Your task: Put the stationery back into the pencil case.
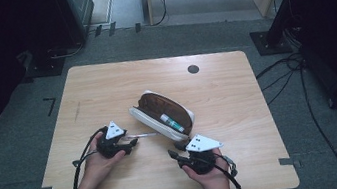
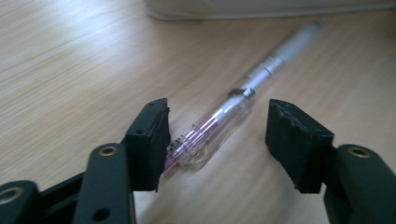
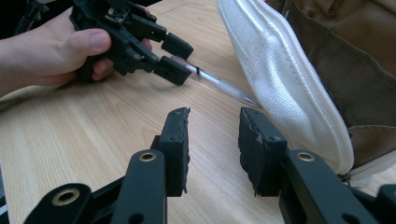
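Observation:
A clear pen with a pale purple core lies flat on the wooden table. Its far end points at an open pencil case, white outside and brown inside. My left gripper is open, low over the table, with its jaws either side of the pen's near end. The left jaw touches the barrel. A small white and green tube lies inside the case. My right gripper is open and holds nothing, just short of the case's white wall. It looks across at the left gripper and the pen.
A black round grommet sits near the table's far edge. Cables trail over the grey floor at the right, beside a black stand base. Bare wood surrounds the case on all sides.

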{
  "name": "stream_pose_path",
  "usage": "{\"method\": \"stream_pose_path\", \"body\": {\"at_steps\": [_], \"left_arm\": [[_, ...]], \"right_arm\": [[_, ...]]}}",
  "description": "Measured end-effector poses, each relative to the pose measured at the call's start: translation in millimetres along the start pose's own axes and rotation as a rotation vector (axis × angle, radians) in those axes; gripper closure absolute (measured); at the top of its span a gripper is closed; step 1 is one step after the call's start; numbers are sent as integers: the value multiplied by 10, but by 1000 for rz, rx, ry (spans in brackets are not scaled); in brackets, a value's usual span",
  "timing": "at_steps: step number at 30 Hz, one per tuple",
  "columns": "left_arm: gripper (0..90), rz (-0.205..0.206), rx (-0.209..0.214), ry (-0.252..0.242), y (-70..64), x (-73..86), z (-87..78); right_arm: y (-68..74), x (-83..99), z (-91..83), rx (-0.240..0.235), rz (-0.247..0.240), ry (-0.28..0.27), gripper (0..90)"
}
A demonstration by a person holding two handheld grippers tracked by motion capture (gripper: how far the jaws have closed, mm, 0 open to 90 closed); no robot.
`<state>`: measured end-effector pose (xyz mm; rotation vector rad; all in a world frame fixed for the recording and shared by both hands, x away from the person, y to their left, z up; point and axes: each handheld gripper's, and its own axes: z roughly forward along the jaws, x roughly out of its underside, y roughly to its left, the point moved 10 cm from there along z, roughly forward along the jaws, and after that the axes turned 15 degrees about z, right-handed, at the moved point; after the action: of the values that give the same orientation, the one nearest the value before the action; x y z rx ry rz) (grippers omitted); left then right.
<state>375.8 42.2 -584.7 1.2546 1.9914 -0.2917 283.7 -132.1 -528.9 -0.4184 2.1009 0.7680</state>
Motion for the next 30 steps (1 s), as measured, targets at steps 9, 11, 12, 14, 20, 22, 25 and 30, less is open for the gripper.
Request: {"method": "stream_pose_path", "body": {"at_steps": [9,11,12,14,20,22,25,30], "left_arm": [[689,68,72,-21,-247,-15,-76],[714,78,103,-29,-300,-5,-102],[725,93,123,-28,-334,5,-123],[745,109,152,-28,-383,20,-152],[760,131,244,-57,-530,64,-239],[760,142,285,-66,-591,80,-274],[760,183,360,-75,-704,104,-331],[748,190,366,-85,-720,144,-372]], "right_arm": [[26,13,16,-6,2,2,630],[22,16,14,-5,1,3,630],[18,17,14,-5,-1,3,629],[2,26,17,-2,0,7,628],[-4,58,43,-10,3,22,616],[-1,69,54,-14,6,29,612],[2,70,57,-18,2,30,603],[12,115,96,-43,-13,57,574]]}}
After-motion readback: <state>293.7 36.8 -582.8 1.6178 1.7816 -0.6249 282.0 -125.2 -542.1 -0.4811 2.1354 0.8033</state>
